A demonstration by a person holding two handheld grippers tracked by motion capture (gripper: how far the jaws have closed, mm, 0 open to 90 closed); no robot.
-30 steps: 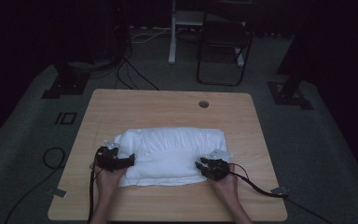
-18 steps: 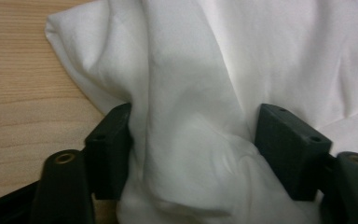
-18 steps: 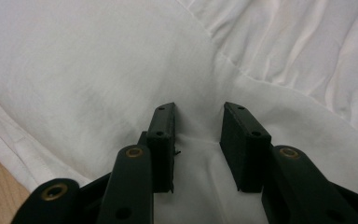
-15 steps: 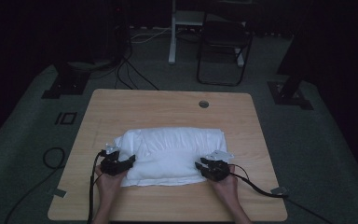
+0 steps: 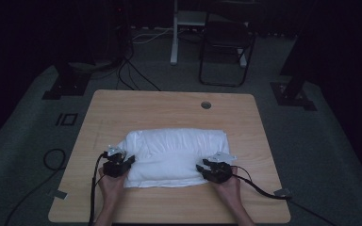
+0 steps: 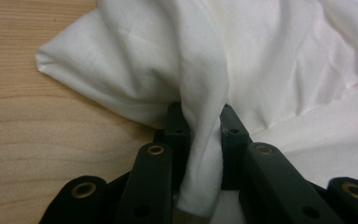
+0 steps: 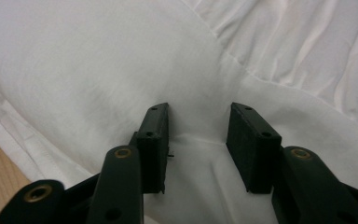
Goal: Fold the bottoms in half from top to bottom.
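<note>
A white cloth (image 5: 176,150) lies folded and bunched on the wooden table (image 5: 169,108). My left gripper (image 5: 125,162) is at the cloth's left near corner. Its jaws have just been closing, and in the left gripper view (image 6: 200,121) they pinch an upright fold of the cloth (image 6: 261,60). My right gripper (image 5: 205,165) rests on the cloth's right near corner. Its jaws have just been opening and stand apart in the right gripper view (image 7: 198,121). The cloth (image 7: 98,60) lies flat between and under them, with a seam running across, and the pads do not press on it.
A round cable hole (image 5: 206,105) sits near the table's far edge. A dark chair (image 5: 226,37) and a white post (image 5: 174,33) stand on the floor beyond. Each gripper's cable trails off the near side. Bare wood (image 6: 37,140) lies left of the cloth.
The left gripper's jaws have closed onto a fold at the cloth's left near corner. The right gripper has stayed in place on the cloth.
</note>
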